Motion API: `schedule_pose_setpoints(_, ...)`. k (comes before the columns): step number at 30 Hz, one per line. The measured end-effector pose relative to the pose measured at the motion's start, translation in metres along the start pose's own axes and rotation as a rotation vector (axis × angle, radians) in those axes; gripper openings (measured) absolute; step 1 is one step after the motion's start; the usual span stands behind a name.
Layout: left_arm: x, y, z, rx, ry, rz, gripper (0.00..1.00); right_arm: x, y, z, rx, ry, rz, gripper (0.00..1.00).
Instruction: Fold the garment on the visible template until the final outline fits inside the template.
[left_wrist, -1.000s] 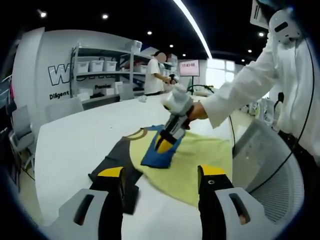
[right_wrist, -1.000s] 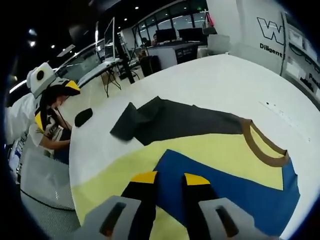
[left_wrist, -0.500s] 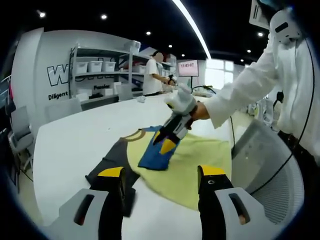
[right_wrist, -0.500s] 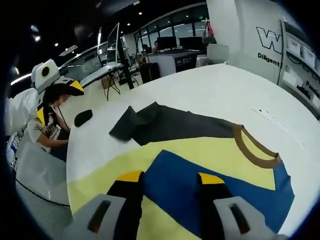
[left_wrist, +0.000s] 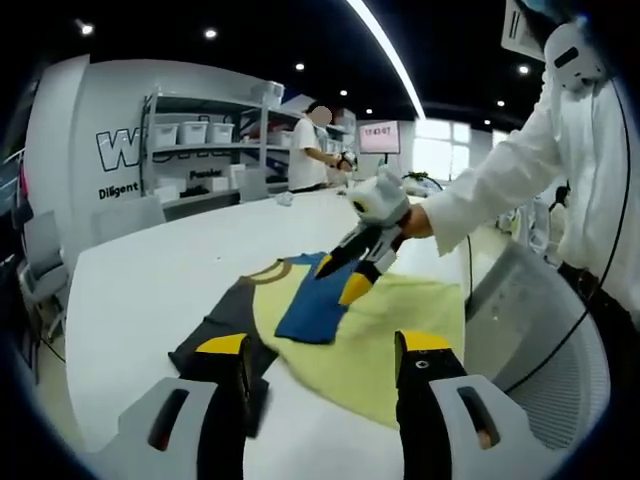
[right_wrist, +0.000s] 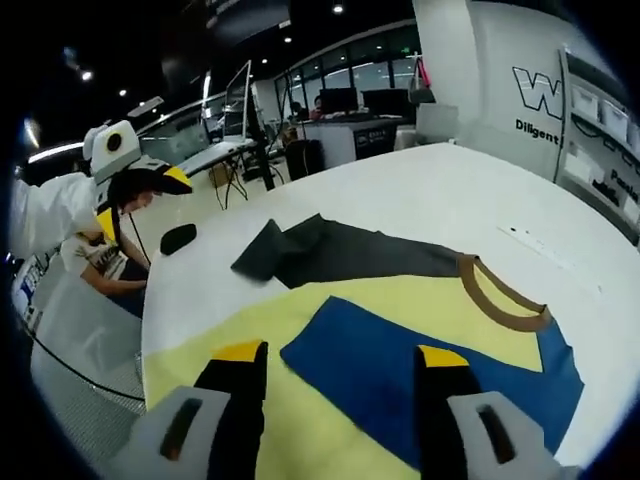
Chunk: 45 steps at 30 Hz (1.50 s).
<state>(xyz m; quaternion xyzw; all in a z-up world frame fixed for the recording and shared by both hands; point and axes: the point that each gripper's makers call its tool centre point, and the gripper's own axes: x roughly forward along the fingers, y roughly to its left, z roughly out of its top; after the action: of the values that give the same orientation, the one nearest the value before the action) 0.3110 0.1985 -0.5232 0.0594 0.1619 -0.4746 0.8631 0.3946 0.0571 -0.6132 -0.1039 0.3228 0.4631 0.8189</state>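
A T-shirt lies on the white table (left_wrist: 150, 270). Its body is yellow (left_wrist: 400, 320), with a brown collar (left_wrist: 272, 268). One dark grey sleeve (left_wrist: 225, 320) spreads outward, and a blue sleeve (left_wrist: 310, 305) is folded flat over the body. My left gripper (left_wrist: 322, 345) is open, held short of the shirt's near edge. My right gripper (left_wrist: 340, 280) hovers open just above the blue sleeve, holding nothing. In the right gripper view my right gripper (right_wrist: 340, 352) spreads wide over the blue sleeve (right_wrist: 500, 345), with the grey sleeve (right_wrist: 350, 255) and collar (right_wrist: 495, 300) beyond. My left gripper (right_wrist: 140, 200) shows at the left.
A grey mesh chair (left_wrist: 540, 330) stands at the table's near right edge. A small black object (right_wrist: 178, 238) lies on the table beside the grey sleeve. Shelving with bins (left_wrist: 200, 135) and a standing person (left_wrist: 305, 150) are far behind the table.
My right gripper has opened, let go of the blue sleeve and risen off it. The blue sleeve now rests flat on the yellow body. The left gripper has stayed put.
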Motion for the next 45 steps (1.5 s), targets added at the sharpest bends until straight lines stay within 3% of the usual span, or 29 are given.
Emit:
schedule_pose_setpoints(7, 0.002, -0.001, 0.0, -0.003, 0.0, 0.008, 0.55, -0.013, 0.004, -0.006, -0.02, -0.037, 0.008, 0.7)
schedule_pose_setpoints(24, 0.004, -0.006, 0.003, -0.002, 0.0, 0.015, 0.55, -0.046, 0.007, -0.017, -0.011, -0.092, -0.012, 0.77)
schedule_pose_setpoints(38, -0.001, -0.005, 0.002, -0.017, -0.008, 0.038, 0.55, -0.084, 0.017, -0.019, -0.006, -0.212, -0.032, 0.81)
schedule_pose_setpoints(45, 0.0, -0.004, 0.003, -0.021, -0.007, 0.047, 0.54, -0.103, 0.017, -0.025, -0.014, -0.228, -0.048, 0.82)
